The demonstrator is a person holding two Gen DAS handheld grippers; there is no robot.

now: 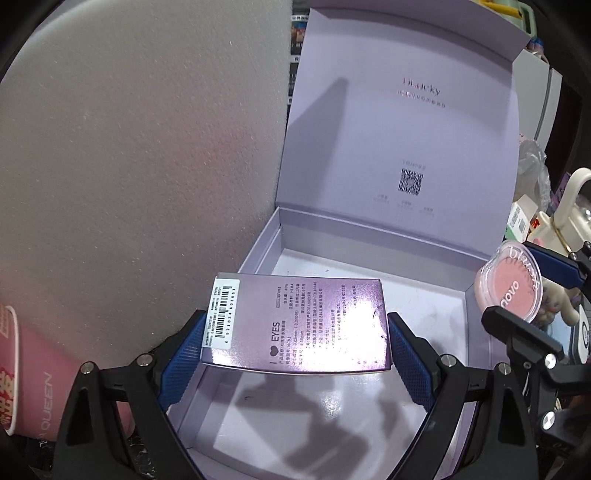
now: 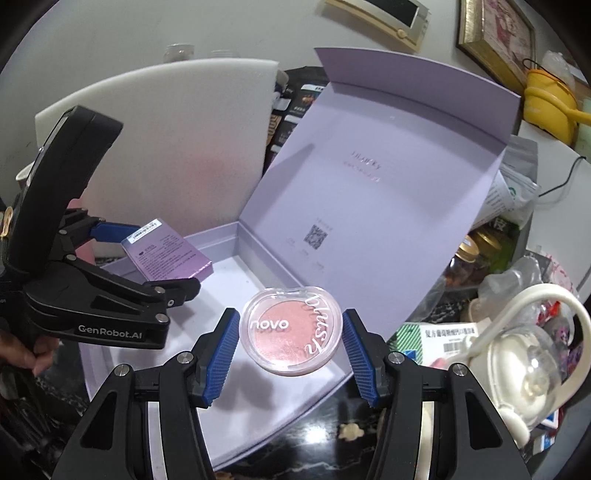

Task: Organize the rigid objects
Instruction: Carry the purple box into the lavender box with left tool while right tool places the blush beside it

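— Left gripper [image 1: 295,354]?

— Clamped on the purple carton [image 1: 295,325], jaws spread nearly as wide as they go. Blue pads [image 1: 184,354] pressed against its two short ends, barcode label toward the left pad, printed face up. Held flat and just above the near left part of the lavender gift box [image 1: 258,254], shadow of carton and fingers thrown on the white floor beneath.

— And the right gripper [image 2: 291,332]?

— Closed at a middling width on the blush compact [image 2: 291,328]. One ribbed pad [image 2: 221,354] against its left edge, the other against its right; clear lid up, "novo" readable across the pink powder. Hanging over the near right edge of the same box, partly above the white floor, partly above the rim.

— Box itself?

— Open, lid [image 2: 369,177] standing up at the far side with a QR code printed inside. Floor bare under both held things.

— Around the box?

— White foam board [image 1: 147,147] upright on the left, reaching back behind the box. Pink cup [image 1: 33,369] at the near left, partly hidden by the gripper frame. Clutter on the right — a white gooseneck lamp [image 2: 524,332], a green-and-white medicine box [image 2: 432,339], jars and bags farther back. Yellow pot [image 2: 550,103] far right, beside a framed picture [image 2: 495,33] on the wall.

— The two grippers relative to each other?

— Side by side over the box, well apart; carton left and slightly farther, compact right and nearer. A hand [image 2: 26,354] visible at the left gripper's handle.
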